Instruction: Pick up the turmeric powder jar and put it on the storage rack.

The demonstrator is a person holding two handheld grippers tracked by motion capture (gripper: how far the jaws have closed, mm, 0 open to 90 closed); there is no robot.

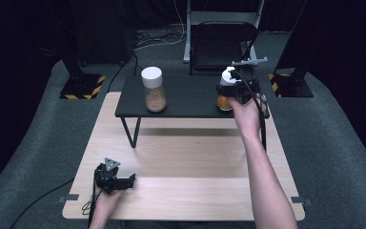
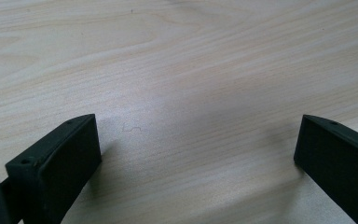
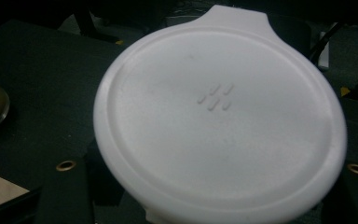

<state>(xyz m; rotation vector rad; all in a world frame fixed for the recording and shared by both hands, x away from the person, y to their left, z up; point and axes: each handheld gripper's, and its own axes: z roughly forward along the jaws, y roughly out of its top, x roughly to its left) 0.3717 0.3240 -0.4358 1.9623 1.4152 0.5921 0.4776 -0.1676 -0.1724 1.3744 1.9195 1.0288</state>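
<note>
Right gripper (image 1: 228,88) clamped on a white-capped jar (image 1: 226,90) at the right end of the black shelf (image 1: 186,98), jaws pinched tight on either side just under the cap. Jar upright, long axis vertical, cap up; orange contents glimpsed below the gripper body. Seen close in the right gripper view: the round white cap (image 3: 221,116) with a small tab at its far edge and four tiny raised dashes at the middle, a black jaw down each side of it.

Around it: a second jar (image 1: 153,89), white cap, brown powder, also upright, well apart at the shelf's left end. Bare black shelf between the two, nothing in the way. Shelf on thin legs at the far edge of the wooden table (image 1: 186,167). Black chair (image 1: 219,45) just behind the shelf, dark stands with yellow-black striped bases left and right on grey carpet.

Left gripper (image 1: 119,182) low at the table's near-left corner, well away from both jars. Jaws spread wide, nothing between them but pale wood grain (image 2: 191,93), tips close to the tabletop.
</note>
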